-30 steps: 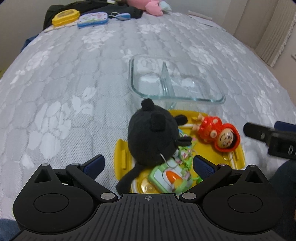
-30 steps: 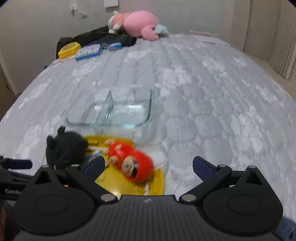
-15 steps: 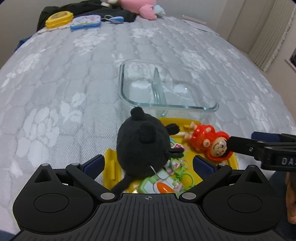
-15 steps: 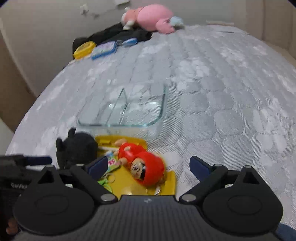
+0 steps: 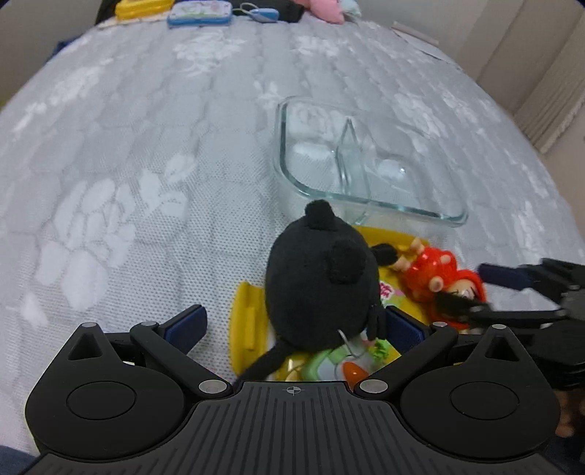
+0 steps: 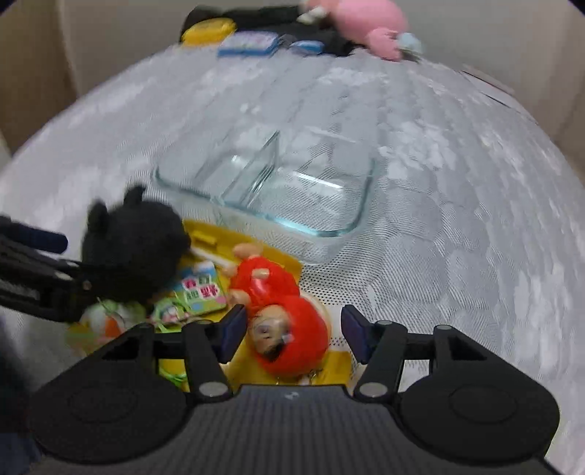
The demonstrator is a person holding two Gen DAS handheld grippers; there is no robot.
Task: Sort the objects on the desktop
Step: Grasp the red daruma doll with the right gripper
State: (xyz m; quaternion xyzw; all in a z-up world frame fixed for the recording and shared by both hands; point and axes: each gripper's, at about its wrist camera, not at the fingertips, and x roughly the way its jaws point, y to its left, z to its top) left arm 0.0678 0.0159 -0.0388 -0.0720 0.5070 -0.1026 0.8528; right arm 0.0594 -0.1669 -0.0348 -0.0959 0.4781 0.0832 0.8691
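Surface: grey quilted bed cover with white flower pattern [image 5: 153, 153], everything rests on it.
Tray: flat yellow plastic tray [image 5: 243, 321] near the cameras, crowded with toys.
Black toy: round black plush animal with small ears [image 5: 321, 285] sits on the tray's left part, between the left gripper's blue pads.
Left gripper [image 5: 292, 325]: jaws wide apart around the plush; the right pad lies just beside its flank, the left pad well clear; contact cannot be told.
Red toy: red-hooded doll with a painted face [image 6: 289, 329] lies on its side on the tray's right part, head toward the camera.
Right gripper [image 6: 289, 330]: jaws have just been closing, with the doll's head between them; the left pad sits against the hood, a gap shows at the right pad.
Dish: clear glass rectangular dish with a middle divider [image 6: 347, 219] stands just beyond the tray, both halves bare.
In the way: small picture card [image 6: 201, 292] and green-and-orange trinkets [image 5: 329, 365] lie between the two toys, partly under the plush.
Far edge: yellow case [image 6: 208, 29], blue-rimmed case [image 6: 248, 44], pink plush [image 6: 365, 25] on dark cloth.
Hard to read: right-wrist view is smeared; card print illegible; trinkets half hidden by gripper bodies.
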